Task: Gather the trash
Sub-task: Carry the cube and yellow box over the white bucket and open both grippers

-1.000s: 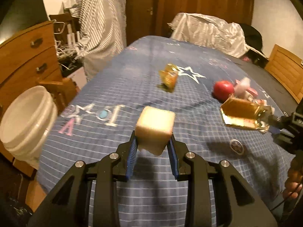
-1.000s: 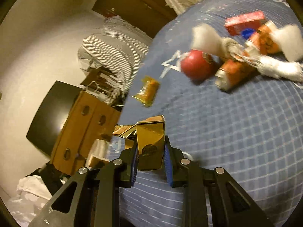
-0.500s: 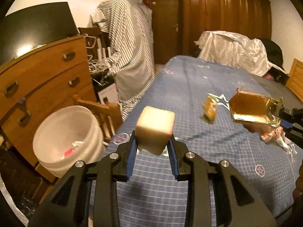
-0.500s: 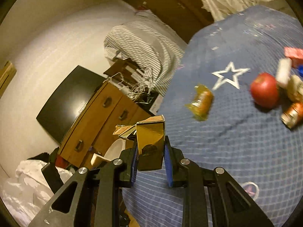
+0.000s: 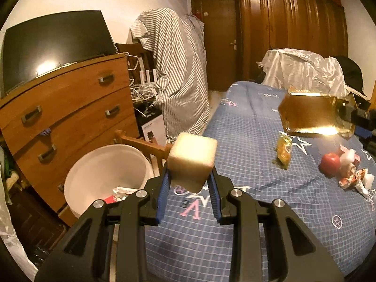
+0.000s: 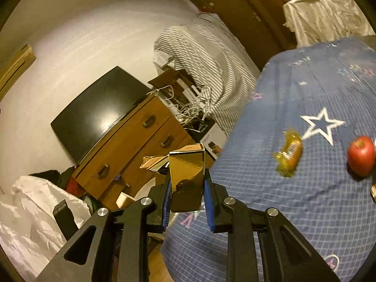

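Beside the bed's left edge: white bucket [image 5: 105, 176] on the floor in front of a wooden dresser [image 5: 68, 112], a few scraps of trash in its bottom.
Left gripper [image 5: 189, 192]: jaws closed on a pale foam cube [image 5: 192, 161], blue pads pressing both its sides; held in the air above the bed's near left corner, just beside the bucket's rim.
Right gripper [image 6: 186, 202]: jaws clamped on a gold cardboard box [image 6: 186, 176], its torn flaps open at the far end; carried above the bed's left edge, toward the dresser.
Same box from the left wrist view [image 5: 310, 115]: lifted clear of the bedspread, at the right side of the bed.
On the bed [image 5: 246, 141]: blue checked spread with star prints.
Near the big star: yellow-orange wrapper [image 5: 284, 150] [image 6: 290, 156], lying alone near the bed's middle.
Toward the right edge: red apple [image 5: 330, 163] [image 6: 360, 156], touching a small heap of crumpled wrappers and white foam bits [image 5: 352, 176].
Dresser top: dark flat screen [image 5: 54, 44] leaning back against the wall.
Behind the dresser: striped cloth [image 5: 176, 75] draped over something tall.
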`<state>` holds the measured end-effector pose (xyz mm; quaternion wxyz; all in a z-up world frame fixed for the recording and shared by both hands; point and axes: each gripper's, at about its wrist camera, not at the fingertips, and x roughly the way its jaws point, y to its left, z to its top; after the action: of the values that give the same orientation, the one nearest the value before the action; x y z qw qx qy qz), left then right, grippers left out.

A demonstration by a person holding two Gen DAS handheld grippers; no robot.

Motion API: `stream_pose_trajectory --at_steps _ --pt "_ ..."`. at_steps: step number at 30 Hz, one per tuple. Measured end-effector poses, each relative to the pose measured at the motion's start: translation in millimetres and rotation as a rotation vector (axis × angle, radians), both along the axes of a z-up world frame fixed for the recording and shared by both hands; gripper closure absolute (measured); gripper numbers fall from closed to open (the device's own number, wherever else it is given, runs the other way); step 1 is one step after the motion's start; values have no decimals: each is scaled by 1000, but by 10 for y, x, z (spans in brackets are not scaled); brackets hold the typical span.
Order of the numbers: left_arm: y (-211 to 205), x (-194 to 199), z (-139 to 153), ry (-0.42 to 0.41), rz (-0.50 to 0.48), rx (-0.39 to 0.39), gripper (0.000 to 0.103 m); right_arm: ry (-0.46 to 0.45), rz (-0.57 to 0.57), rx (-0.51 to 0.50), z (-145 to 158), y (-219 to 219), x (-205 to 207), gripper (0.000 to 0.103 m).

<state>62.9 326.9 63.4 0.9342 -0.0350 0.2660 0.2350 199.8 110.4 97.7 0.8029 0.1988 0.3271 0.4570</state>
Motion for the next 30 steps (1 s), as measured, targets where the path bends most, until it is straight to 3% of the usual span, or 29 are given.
stream_pose_trajectory --at_steps 16,30 --pt "754 -142 329 -27 151 74 74 -159 136 -71 812 1285 -127 77" --pt "1662 -128 305 23 285 100 73 -237 230 -225 885 2698 -176 77"
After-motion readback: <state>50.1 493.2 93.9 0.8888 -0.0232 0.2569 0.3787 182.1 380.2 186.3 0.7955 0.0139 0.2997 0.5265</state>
